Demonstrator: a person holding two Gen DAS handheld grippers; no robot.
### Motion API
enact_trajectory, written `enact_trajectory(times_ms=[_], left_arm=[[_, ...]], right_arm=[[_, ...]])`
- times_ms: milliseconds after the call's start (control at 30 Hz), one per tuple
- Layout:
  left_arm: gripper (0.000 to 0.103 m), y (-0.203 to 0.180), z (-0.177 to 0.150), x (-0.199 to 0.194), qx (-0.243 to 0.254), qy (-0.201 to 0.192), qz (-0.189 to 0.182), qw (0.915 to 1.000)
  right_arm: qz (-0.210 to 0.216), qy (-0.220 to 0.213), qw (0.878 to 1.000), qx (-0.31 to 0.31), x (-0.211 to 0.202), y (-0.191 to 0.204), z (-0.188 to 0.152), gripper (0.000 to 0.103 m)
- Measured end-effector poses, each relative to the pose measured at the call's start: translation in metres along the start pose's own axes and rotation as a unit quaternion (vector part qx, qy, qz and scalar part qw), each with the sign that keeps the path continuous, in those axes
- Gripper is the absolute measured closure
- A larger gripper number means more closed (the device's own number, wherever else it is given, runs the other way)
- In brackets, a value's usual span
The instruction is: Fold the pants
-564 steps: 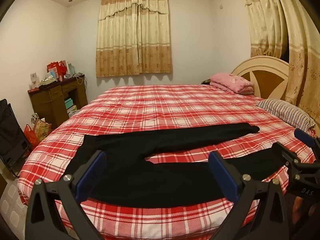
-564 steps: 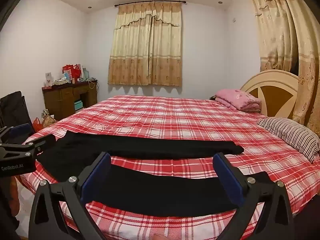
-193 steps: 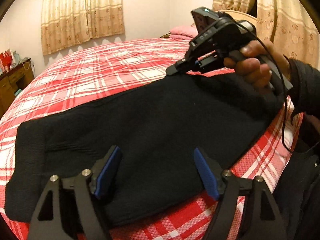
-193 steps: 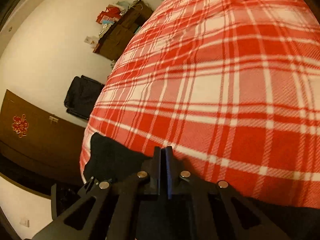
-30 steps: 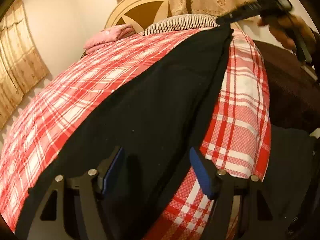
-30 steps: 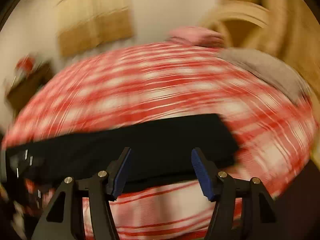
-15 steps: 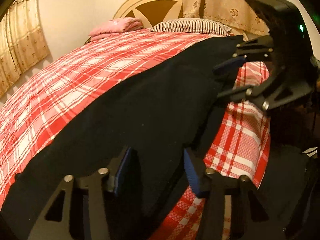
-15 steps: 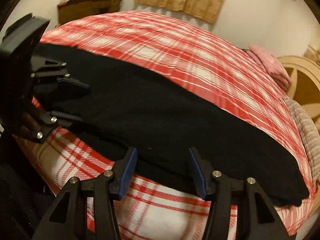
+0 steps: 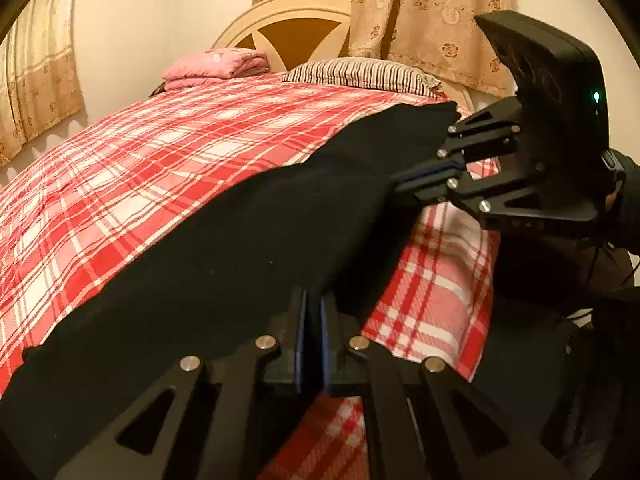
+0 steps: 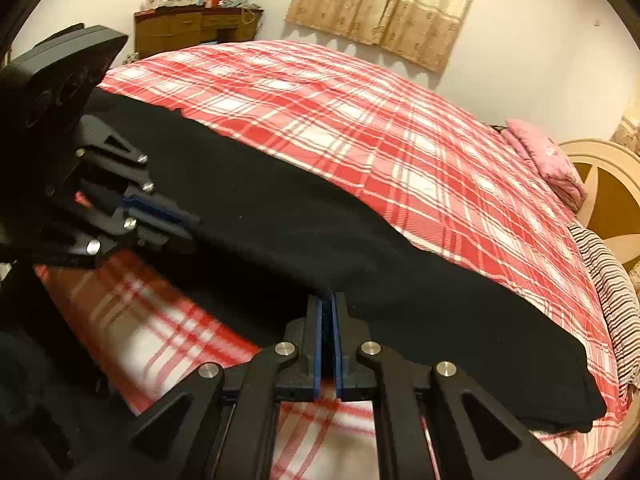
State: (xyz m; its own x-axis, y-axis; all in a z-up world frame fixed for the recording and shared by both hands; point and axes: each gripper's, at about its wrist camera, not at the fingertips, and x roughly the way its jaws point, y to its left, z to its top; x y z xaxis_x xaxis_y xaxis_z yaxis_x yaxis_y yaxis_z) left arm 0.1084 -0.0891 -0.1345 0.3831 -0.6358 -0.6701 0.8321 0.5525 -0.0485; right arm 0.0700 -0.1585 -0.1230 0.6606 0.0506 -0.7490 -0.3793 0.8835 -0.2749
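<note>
So the black pants (image 9: 248, 240) are lying in a long strip along the near edge of the bed (image 9: 168, 152), legs already doubled one over the other by the look of it, one end reaching toward the headboard corner. Both tools are clamped down right now: my left tool (image 9: 310, 320) is pinched onto the near edge of the fabric, and my right tool (image 10: 328, 320) has bitten the same near edge further along toward the headboard end. The stuff looks like a soft, thickish knit, floppy, zero stiffness, so I reckon it'll sag between the two grips and drag on the plaid bedspread (image 10: 360, 120) if I don't lift both together. Not slippery or fragile though, and pinching both layers at the edge seems the right hold. The bed is big and mostly bare, with a striped pillow (image 9: 360, 74) and a folded pink blanket (image 9: 216, 64) up by the headboard (image 9: 296, 12), curtains (image 10: 384, 4) behind, and a cluttered wooden dresser (image 10: 192, 28) against the far wall.
</note>
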Motion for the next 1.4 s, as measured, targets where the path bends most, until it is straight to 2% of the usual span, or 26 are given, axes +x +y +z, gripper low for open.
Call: enact_trajectory(times_ms=[167,233,300,333,367,400,467,533,600,667,733,833,867,967,1033,1067,1100,1133,1167,1200,1233,1333,1400], left_arm=[[0.095,0.003,-0.009,0.022,-0.004,0.035,0.002,0.9994],[0.091,0.001,-0.01,0.021,-0.002,0.029,0.011,0.9995],[0.087,0.001,-0.01,0.019,-0.003,0.032,0.005,0.9995],[0.087,0.002,-0.01,0.018,-0.004,0.031,0.006,0.9995],[0.087,0.002,-0.01,0.017,-0.007,0.031,0.005,0.9995],[0.086,0.004,-0.01,0.015,-0.009,0.03,0.004,0.9995],[0.079,0.005,-0.012,0.008,-0.01,0.023,0.008,0.9997],[0.054,0.011,-0.015,-0.004,-0.012,0.009,0.029,0.9995],[0.041,0.021,-0.02,-0.014,-0.021,-0.001,0.051,0.9985],[0.04,0.033,-0.026,-0.017,-0.036,0.005,0.064,0.9973],[0.04,0.047,-0.037,-0.021,-0.05,0.022,0.09,0.9945],[0.04,0.065,-0.051,-0.036,-0.074,0.027,0.128,0.9887],[0.04,0.073,-0.055,-0.044,-0.084,0.027,0.145,0.9855],[0.04,0.096,-0.072,-0.079,-0.111,0.024,0.214,0.9701],[0.035,0.123,-0.095,-0.117,-0.132,0.028,0.285,0.9491],[0.034,0.131,-0.103,-0.128,-0.139,0.031,0.308,0.9407],[0.034,0.148,-0.117,-0.15,-0.16,0.036,0.35,0.9222],[0.033,0.16,-0.127,-0.165,-0.183,0.038,0.369,0.9107],[0.033,0.168,-0.134,-0.174,-0.197,0.039,0.376,0.9045],[0.033,0.181,-0.147,-0.19,-0.216,0.037,0.392,0.8933],[0.031,0.19,-0.156,-0.198,-0.227,0.035,0.399,0.8878],[0.026,0.207,-0.174,-0.198,-0.265,0.04,0.384,0.8836],[0.026,0.215,-0.183,-0.188,-0.287,0.039,0.356,0.8886]], right_arm=[[0.014,0.04,0.999,-0.002,0.034,0.005,-0.014,0.098],[0.016,0.026,1.0,0.007,0.033,0.003,-0.015,0.096],[0.023,0.027,0.999,0.015,0.028,-0.001,-0.015,0.085],[0.024,0.023,0.999,0.023,0.023,-0.006,-0.016,0.073],[0.027,0.017,0.999,0.039,0.016,-0.014,-0.017,0.068],[0.035,0.009,0.997,0.065,0.007,-0.027,-0.019,0.068],[0.036,-0.008,0.993,0.116,-0.01,-0.054,-0.025,0.068],[0.004,-0.028,0.984,0.173,-0.028,-0.091,-0.032,0.068],[-0.039,-0.055,0.965,0.252,-0.05,-0.138,-0.048,0.068],[-0.063,-0.059,0.941,0.326,-0.06,-0.178,-0.065,0.068],[-0.06,-0.039,0.926,0.37,-0.053,-0.206,-0.079,0.068],[-0.1,0.027,0.925,0.366,-0.03,-0.216,-0.093,0.068],[-0.104,0.04,0.927,0.359,-0.024,-0.214,-0.096,0.068],[-0.111,0.014,0.929,0.352,-0.034,-0.205,-0.099,0.067],[-0.1,-0.008,0.928,0.358,-0.038,-0.201,-0.095,0.066],[-0.097,-0.018,0.929,0.357,-0.038,-0.197,-0.091,0.065],[-0.095,-0.022,0.931,0.352,-0.037,-0.194,-0.091,0.064],[-0.094,-0.025,0.932,0.348,-0.034,-0.192,-0.086,0.064],[-0.093,-0.03,0.935,0.342,-0.032,-0.189,-0.081,0.064],[-0.091,-0.032,0.937,0.337,-0.029,-0.185,-0.076,0.064],[-0.087,-0.031,0.938,0.333,-0.026,-0.183,-0.072,0.064],[-0.079,-0.027,0.942,0.326,-0.016,-0.172,-0.063,0.063],[-0.066,-0.024,0.943,0.326,-0.012,-0.166,-0.058,0.063]])
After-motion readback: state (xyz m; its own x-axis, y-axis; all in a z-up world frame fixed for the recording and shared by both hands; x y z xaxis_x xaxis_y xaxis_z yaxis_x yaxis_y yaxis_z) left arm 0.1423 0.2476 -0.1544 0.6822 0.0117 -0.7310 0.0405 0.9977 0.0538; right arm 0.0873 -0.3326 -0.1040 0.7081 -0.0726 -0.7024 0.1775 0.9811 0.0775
